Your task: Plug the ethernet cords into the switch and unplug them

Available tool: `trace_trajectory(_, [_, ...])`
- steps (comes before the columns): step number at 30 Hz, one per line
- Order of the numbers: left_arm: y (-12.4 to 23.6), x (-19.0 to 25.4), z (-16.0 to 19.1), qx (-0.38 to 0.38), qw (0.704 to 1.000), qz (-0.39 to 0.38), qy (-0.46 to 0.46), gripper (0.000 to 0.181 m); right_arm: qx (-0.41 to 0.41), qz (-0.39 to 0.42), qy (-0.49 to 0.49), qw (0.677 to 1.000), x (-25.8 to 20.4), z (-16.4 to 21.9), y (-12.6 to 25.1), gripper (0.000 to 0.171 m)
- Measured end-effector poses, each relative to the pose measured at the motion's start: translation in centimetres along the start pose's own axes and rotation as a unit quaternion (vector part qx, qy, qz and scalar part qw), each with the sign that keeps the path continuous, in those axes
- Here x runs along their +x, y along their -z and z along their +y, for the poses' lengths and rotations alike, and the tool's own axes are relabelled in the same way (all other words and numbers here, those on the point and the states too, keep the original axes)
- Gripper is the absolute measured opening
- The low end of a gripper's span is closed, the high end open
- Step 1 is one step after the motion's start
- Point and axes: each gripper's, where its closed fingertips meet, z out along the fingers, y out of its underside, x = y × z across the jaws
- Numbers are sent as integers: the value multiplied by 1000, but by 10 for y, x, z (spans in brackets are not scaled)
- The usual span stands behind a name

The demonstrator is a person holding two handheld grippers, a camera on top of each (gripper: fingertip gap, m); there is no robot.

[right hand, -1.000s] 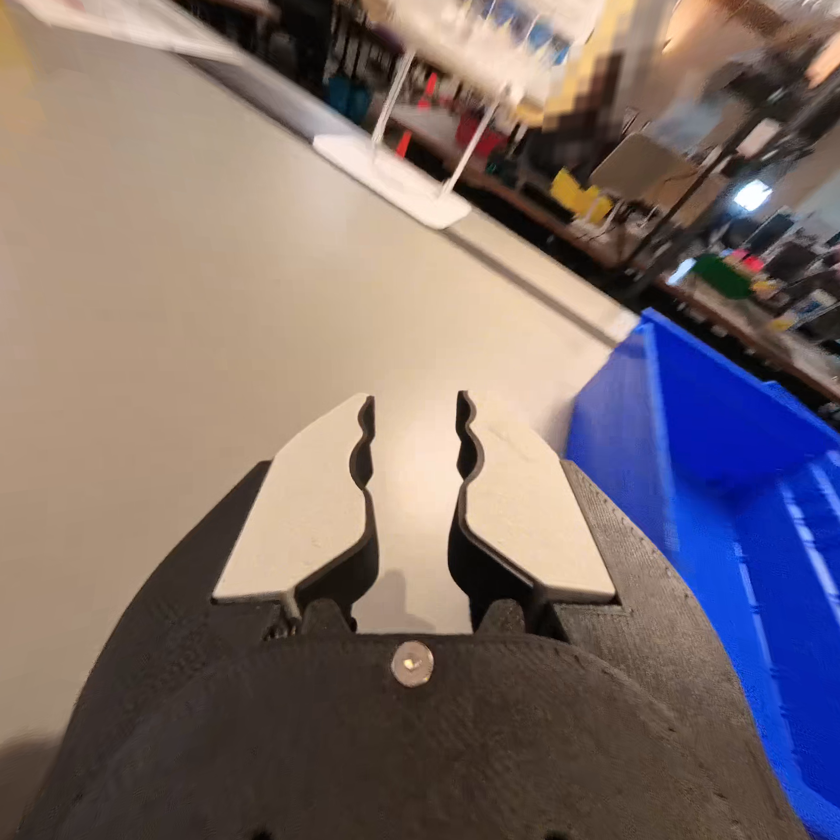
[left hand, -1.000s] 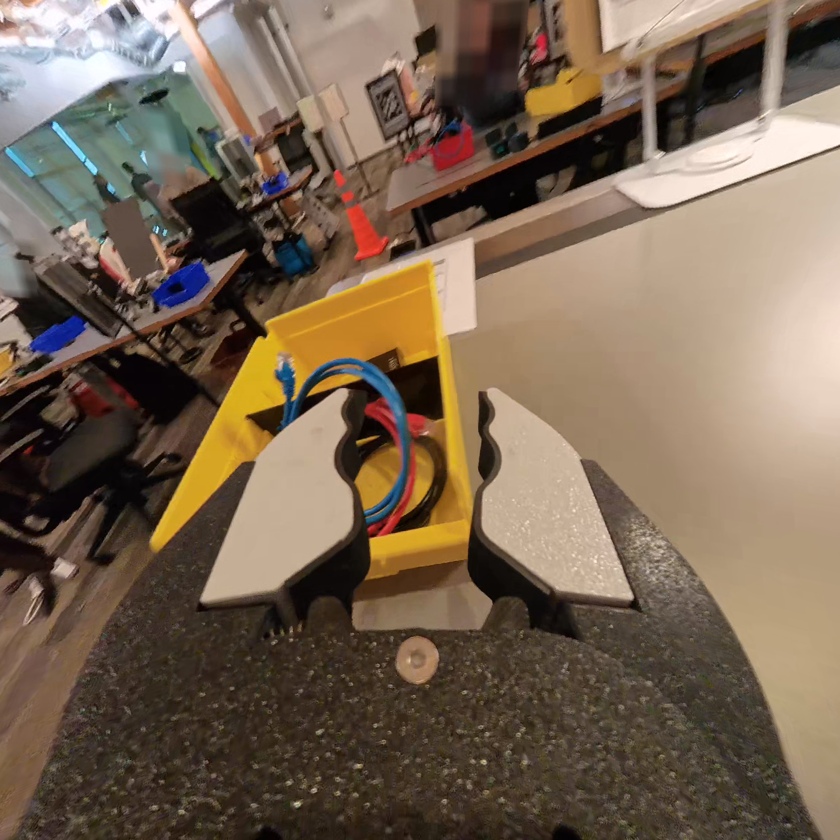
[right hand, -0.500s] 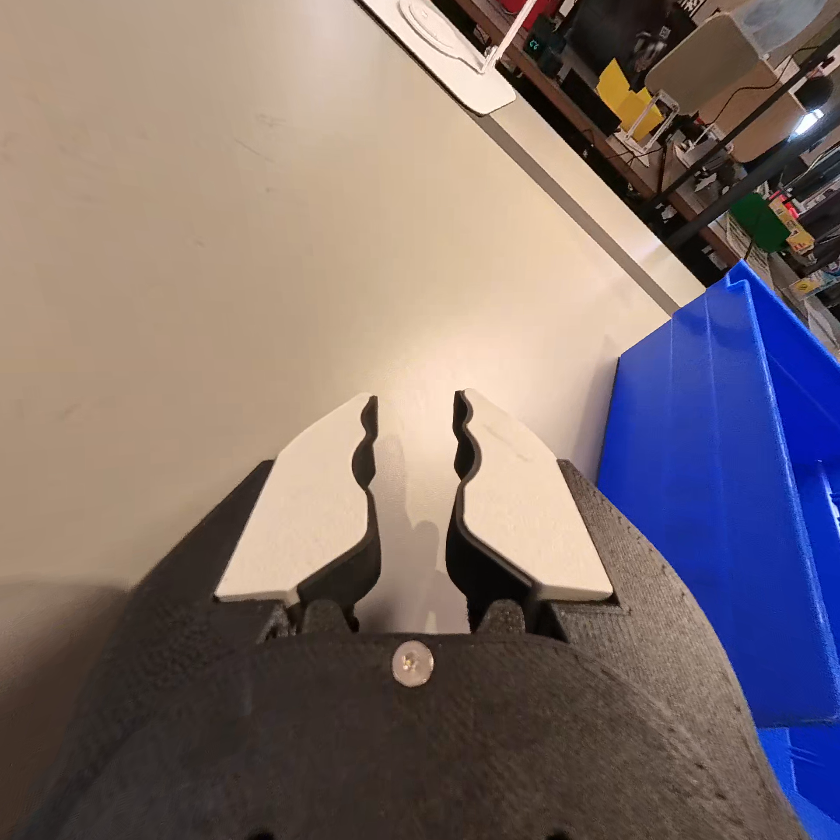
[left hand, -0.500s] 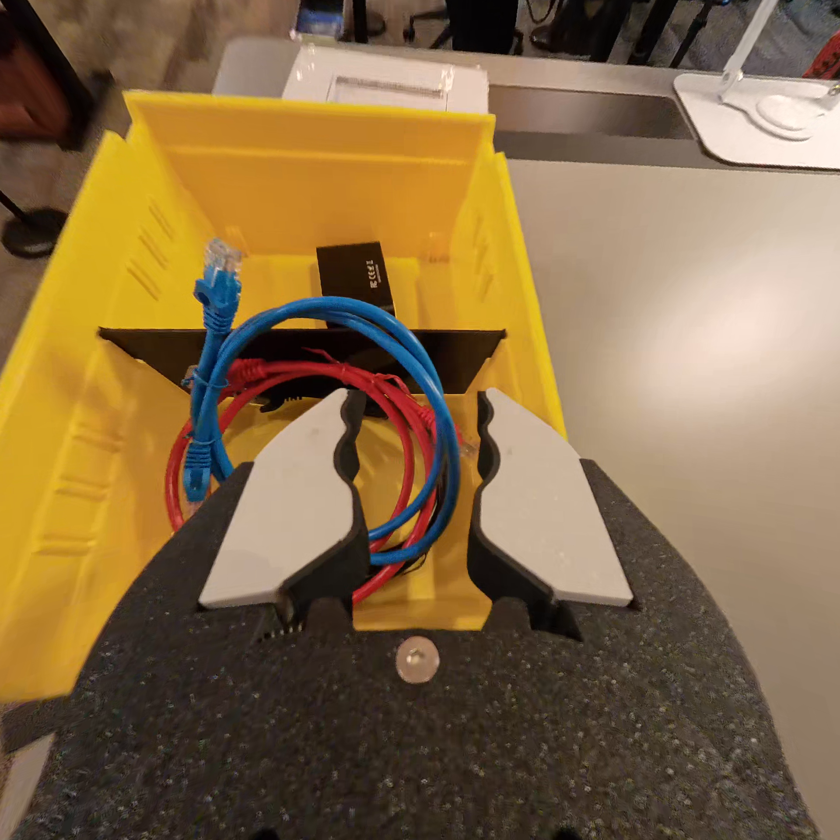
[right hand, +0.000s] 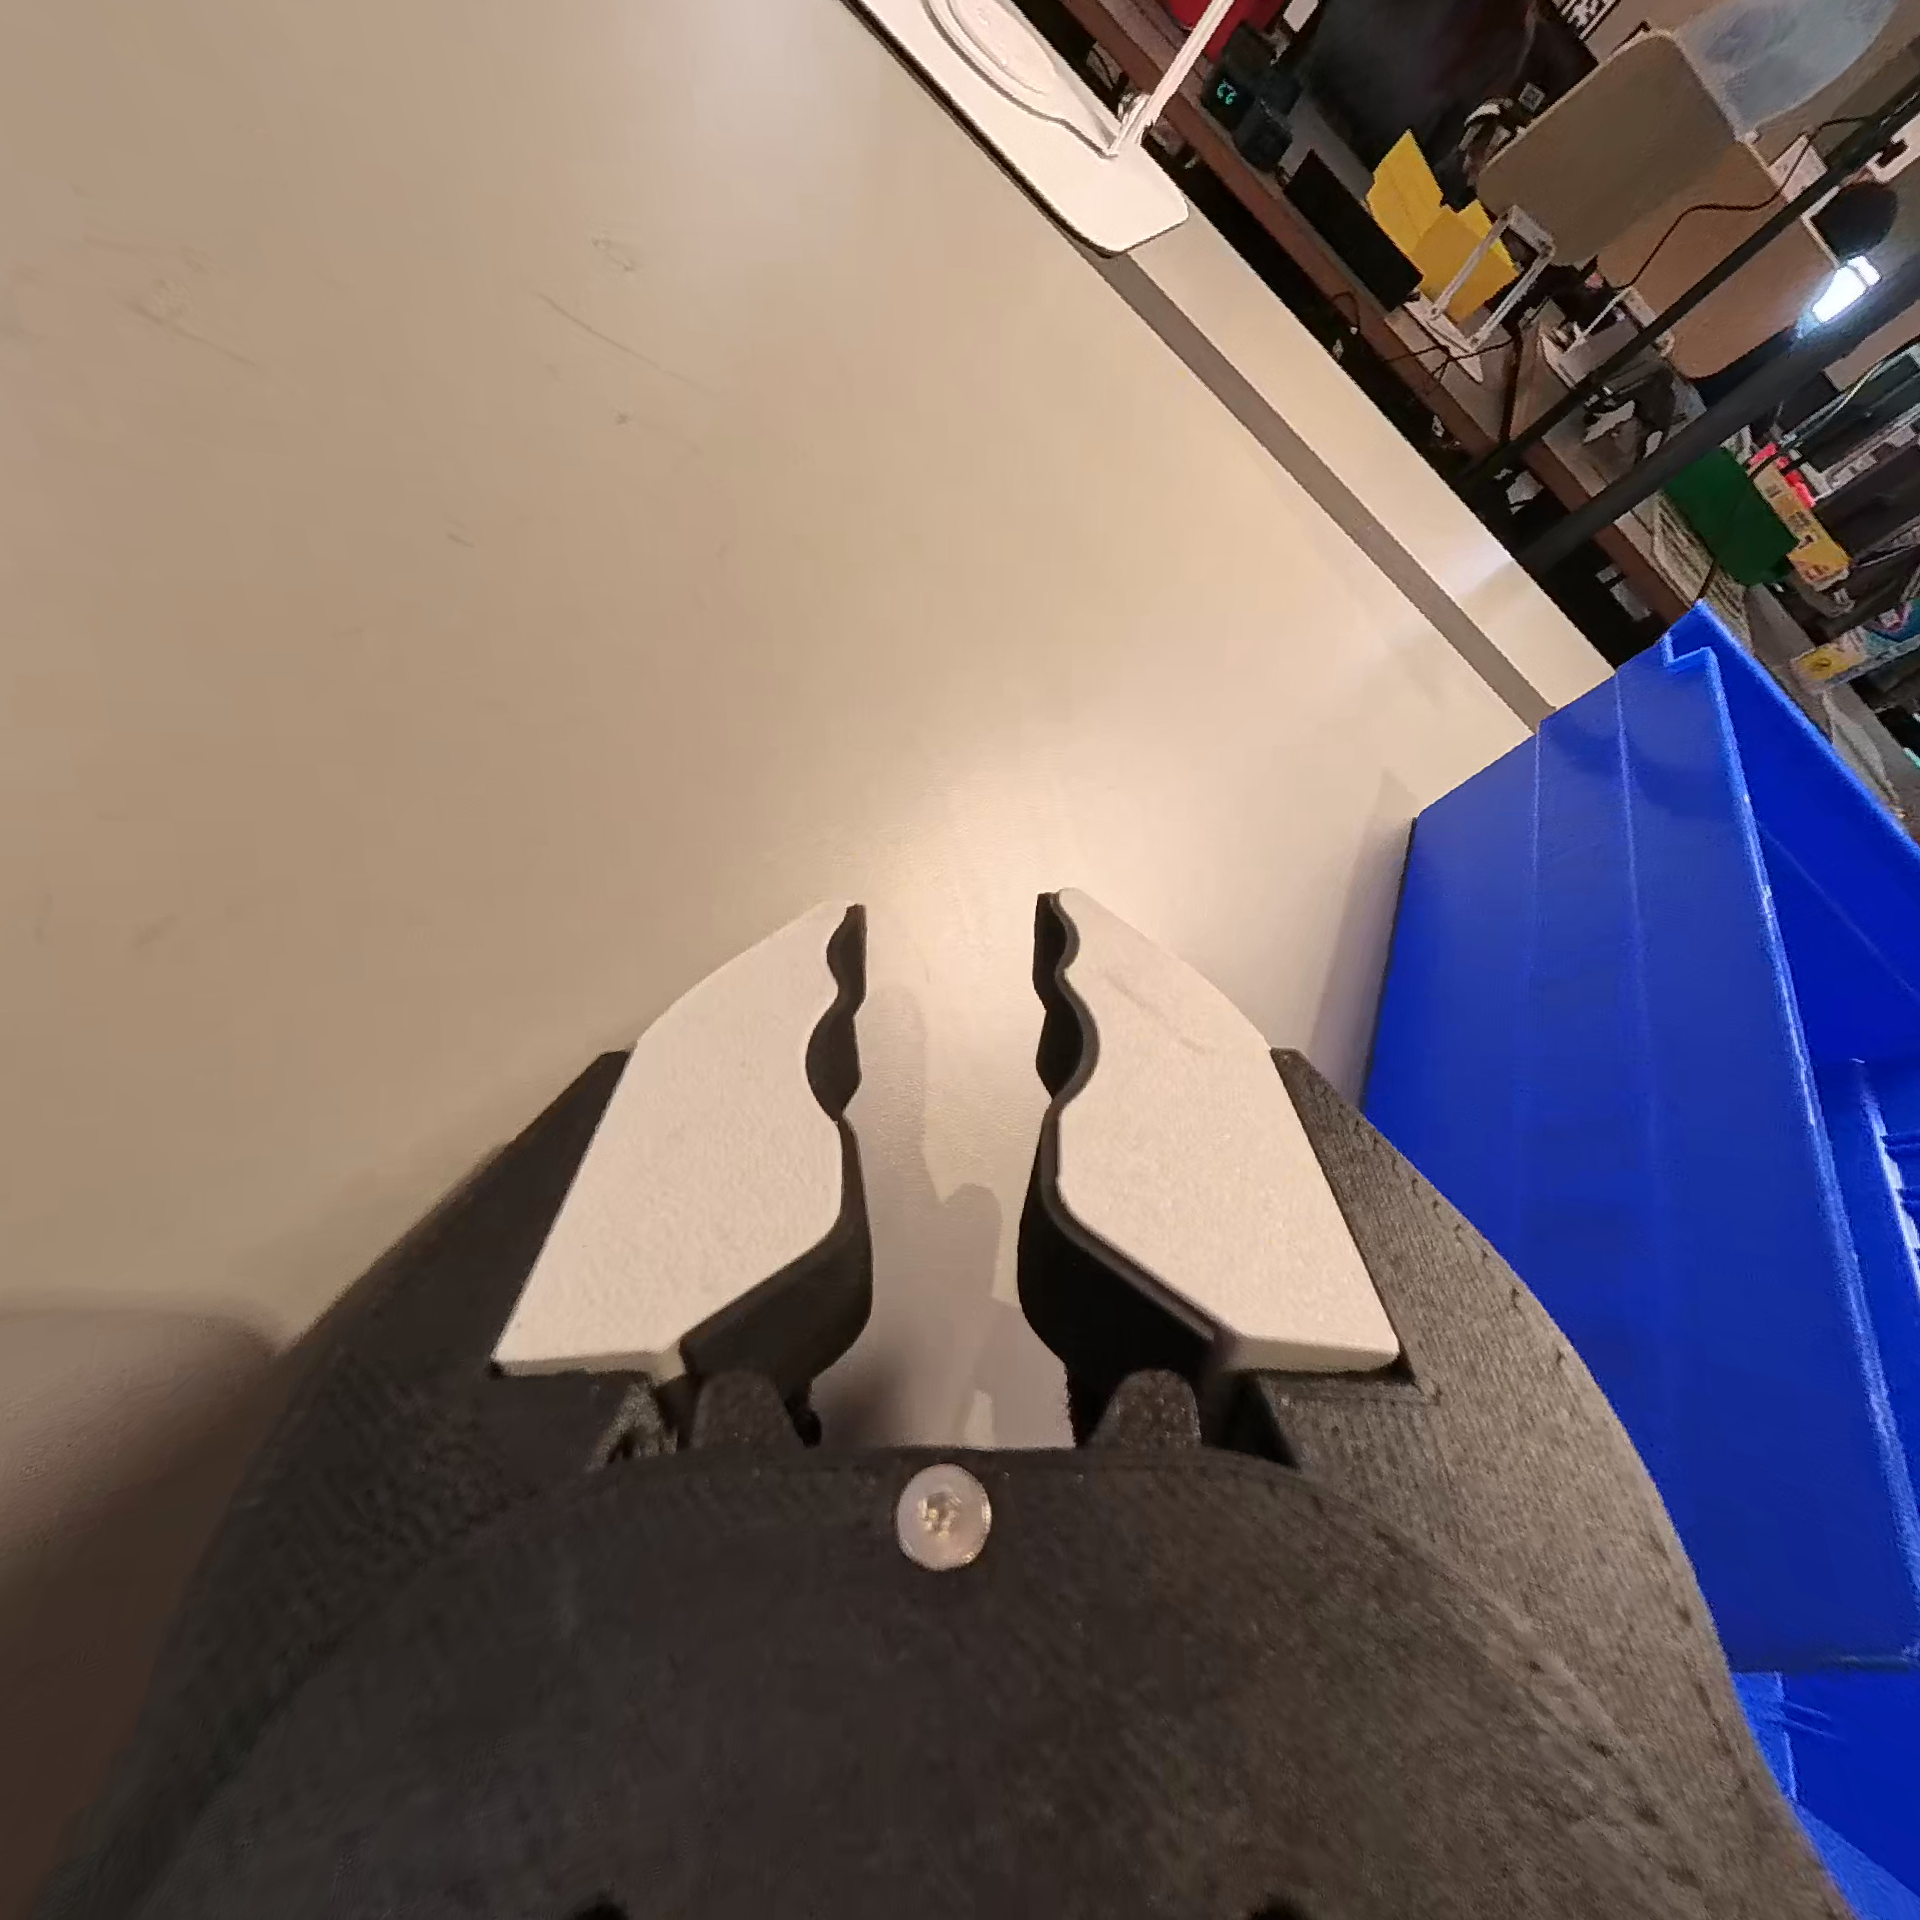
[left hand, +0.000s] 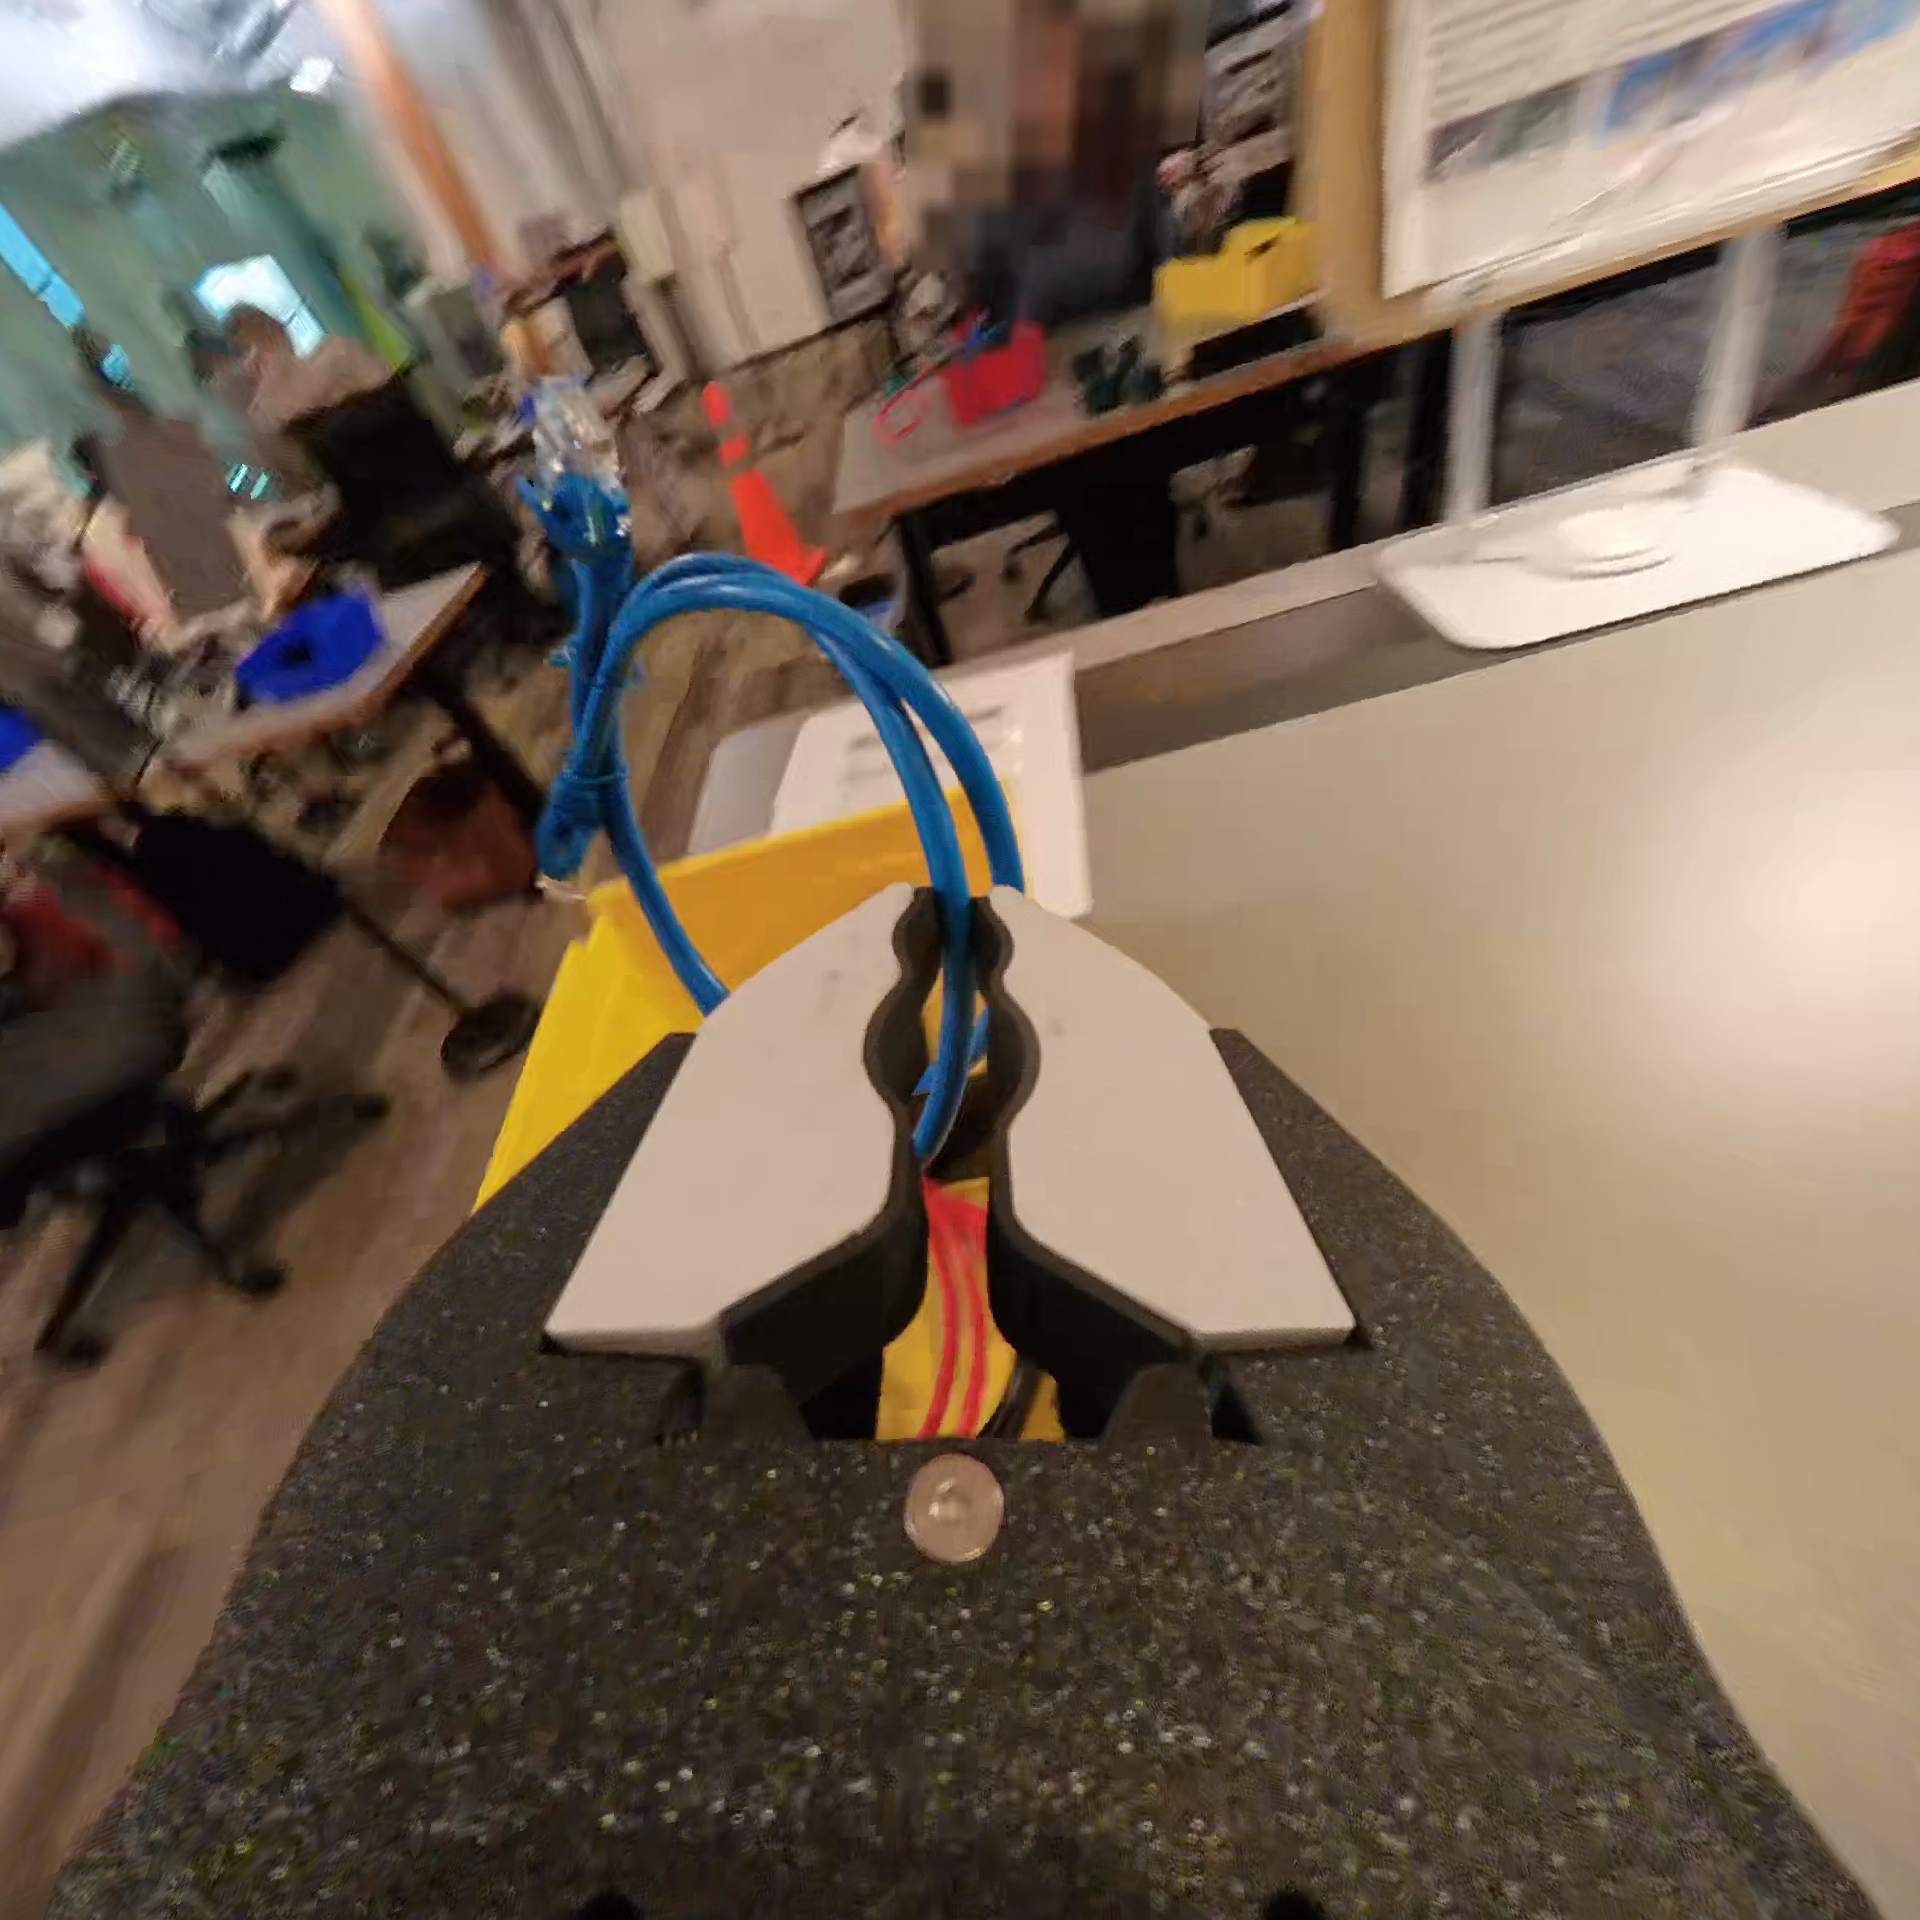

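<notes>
My left gripper (left hand: pixel 951 914) is shut on a coiled blue ethernet cord (left hand: pixel 883 665) and holds it up above the yellow bin (left hand: pixel 623 966). The cord's loop stands above the fingertips; one clear plug (left hand: pixel 566 426) points up at the left. A red cord (left hand: pixel 956 1309) shows below, between the jaws, in the bin. The switch is hidden. My right gripper (right hand: pixel 945 914) is open and empty, low over the beige table (right hand: pixel 520 520), just left of a blue bin (right hand: pixel 1621 1143).
A white stand base sits at the table's far edge (left hand: pixel 1631 551) and also shows in the right wrist view (right hand: pixel 1039 114). A white sheet (left hand: pixel 1029 748) lies behind the yellow bin. Beyond the table are workbenches, chairs and an orange cone (left hand: pixel 753 488). The gap from one gripper's tips to the other's is roughly 65 centimeters.
My left gripper closed on the blue cord inside the yellow bin and lifted it out, tilting up toward the room. The right gripper has stayed nearly still beside the blue bin.
</notes>
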Motion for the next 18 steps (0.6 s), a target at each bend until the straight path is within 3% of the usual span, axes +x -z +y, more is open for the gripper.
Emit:
trace_trajectory(4, [20, 111, -55, 38, 983, 160, -85, 7, 1, 6, 0, 1000, 1, 0, 0, 31])
trace_trajectory(7, [23, 206, -57, 31, 952, 276, -132, 6, 8, 11, 1, 1000, 2, -2, 2, 31])
trace_trajectory(13, [20, 373, 6, -41, 871, 456, -176, 7, 16, 8, -10, 1000, 4, -3, 4, 30])
trace_trajectory(16, [29, 427, 38, -72, 832, 522, -173, 7, 20, 7, -12, 1000, 4, -4, 5, 29])
trace_trajectory(18, [31, 446, 56, -90, 822, 532, -183, 7, 21, 7, -10, 1000, 3, -4, 5, 29])
